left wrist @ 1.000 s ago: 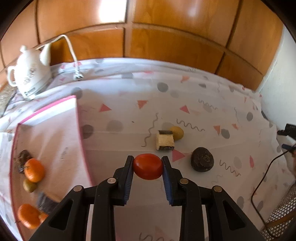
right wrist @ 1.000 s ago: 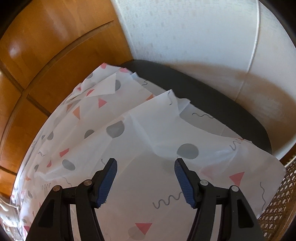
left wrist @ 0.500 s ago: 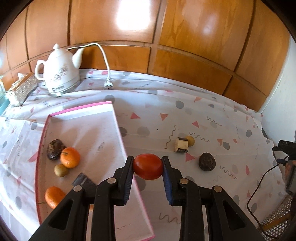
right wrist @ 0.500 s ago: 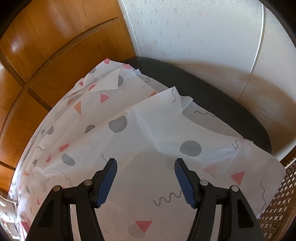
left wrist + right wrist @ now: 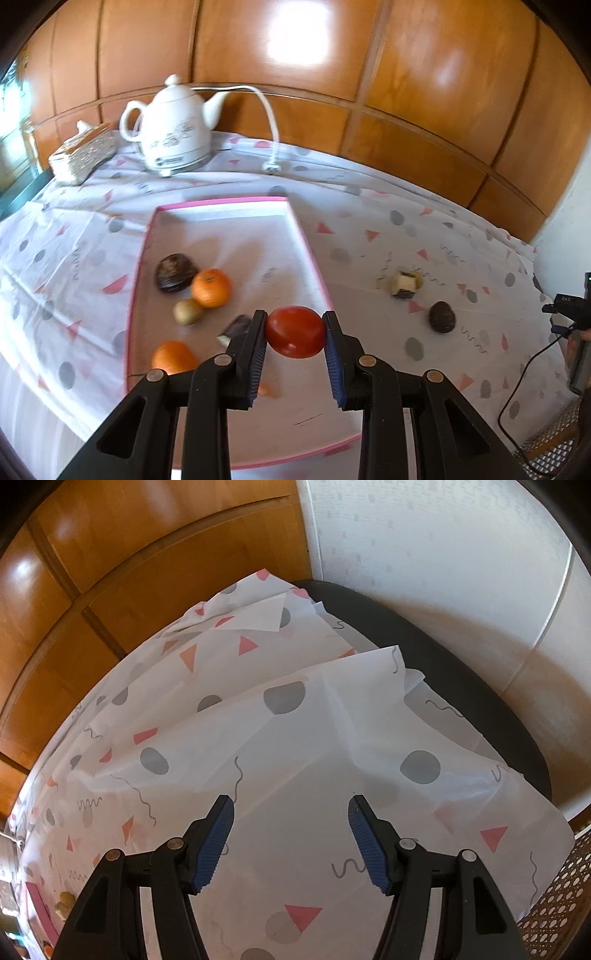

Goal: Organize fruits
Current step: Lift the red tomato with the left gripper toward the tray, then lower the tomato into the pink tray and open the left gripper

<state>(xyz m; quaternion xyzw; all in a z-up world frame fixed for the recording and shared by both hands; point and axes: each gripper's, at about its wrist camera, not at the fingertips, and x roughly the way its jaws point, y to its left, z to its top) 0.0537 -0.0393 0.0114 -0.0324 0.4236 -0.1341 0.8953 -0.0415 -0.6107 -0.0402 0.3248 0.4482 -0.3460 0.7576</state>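
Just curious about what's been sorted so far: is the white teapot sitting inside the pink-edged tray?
No, the teapot stands on the tablecloth beyond the tray's far edge.

place: likely home | cues: wood panelling (image 5: 424, 85); teapot (image 5: 173, 125); patterned tablecloth (image 5: 295, 738)

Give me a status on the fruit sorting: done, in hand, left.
Done: two oranges, a small green fruit and a dark fruit lie in the pink-edged tray.
In hand: the left tool is shut on a red fruit over the tray.
Left: a dark round fruit and a pale cut piece remain on the tablecloth. The right tool is open, holding nothing.
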